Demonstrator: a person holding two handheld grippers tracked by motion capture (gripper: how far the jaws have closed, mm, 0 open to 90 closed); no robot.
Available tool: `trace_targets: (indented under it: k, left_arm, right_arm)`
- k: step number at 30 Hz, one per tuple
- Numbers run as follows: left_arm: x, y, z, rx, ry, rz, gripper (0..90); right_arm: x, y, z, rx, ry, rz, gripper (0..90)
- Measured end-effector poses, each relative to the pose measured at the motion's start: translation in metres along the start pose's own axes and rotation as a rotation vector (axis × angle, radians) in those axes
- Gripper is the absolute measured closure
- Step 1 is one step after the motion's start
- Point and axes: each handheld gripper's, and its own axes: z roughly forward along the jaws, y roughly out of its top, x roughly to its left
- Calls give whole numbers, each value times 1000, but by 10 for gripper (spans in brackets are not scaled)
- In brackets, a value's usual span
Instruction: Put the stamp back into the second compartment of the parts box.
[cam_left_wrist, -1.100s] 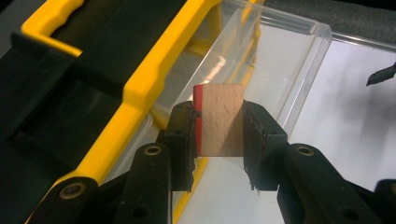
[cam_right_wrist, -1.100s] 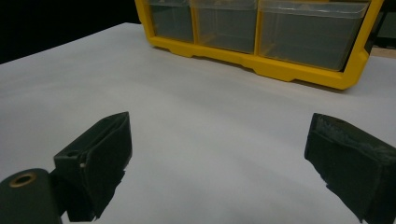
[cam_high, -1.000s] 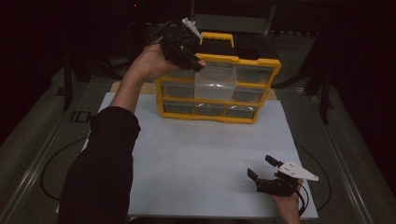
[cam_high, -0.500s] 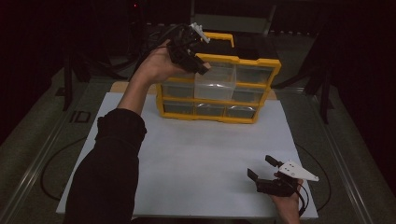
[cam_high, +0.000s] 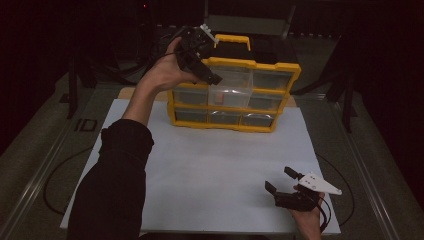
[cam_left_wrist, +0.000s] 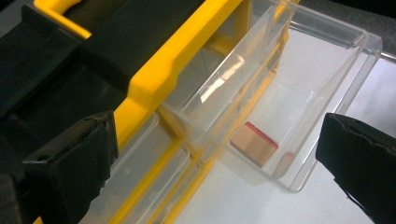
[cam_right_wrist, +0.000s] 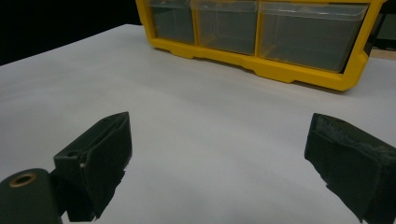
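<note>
Left gripper (cam_high: 202, 60) held above the pulled-out clear plastic drawer (cam_left_wrist: 299, 93) of the yellow drawer cabinet (cam_high: 235, 95); its jaws have just been opening, nothing between them. Small tan-and-red block (cam_left_wrist: 254, 143) lies in the drawer. I read this as drop done; next, push the drawer shut. Right gripper (cam_high: 286, 186) spread, empty, low over the white table sheet (cam_high: 215, 170).

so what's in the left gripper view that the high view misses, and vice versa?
Left gripper view: a small tan block with a red edge lying in the pulled-out clear drawer, seen between the left gripper's wide-open jaws, which have just opened. High view: the right gripper open over the white sheet, and the left gripper held above the organizer's top row. Both: the yellow organizer and that open drawer.
</note>
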Motion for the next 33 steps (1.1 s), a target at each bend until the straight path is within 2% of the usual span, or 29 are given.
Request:
trace_targets:
  k: [9,15,19,24,26,29,32,33]
  left_arm:
    - [10,-24,-12,-34,14,-33,0]
    - [12,-48,-16,-35,48,-60,0]
    - [11,-66,-14,-35,52,-74,0]
    - [5,-88,-7,-49,61,-84,0]
    - [3,-91,-6,-52,69,-82,0]
    - [-7,-109,-2,-81,83,-79,0]
    - [-14,-124,1,-117,86,-98,0]
    - [-17,-129,2,-115,86,-91,0]
  right_arm:
    - [1,0,1,2,1,-7,73]
    - [3,0,2,4,1,-16,72]
    - [4,1,2,6,5,-18,72]
    - [6,1,3,7,6,-22,72]
    - [6,1,3,6,7,-22,72]
    - [7,1,3,9,8,-22,73]
    - [8,1,3,10,10,-26,72]
    - [9,1,4,12,10,-29,72]
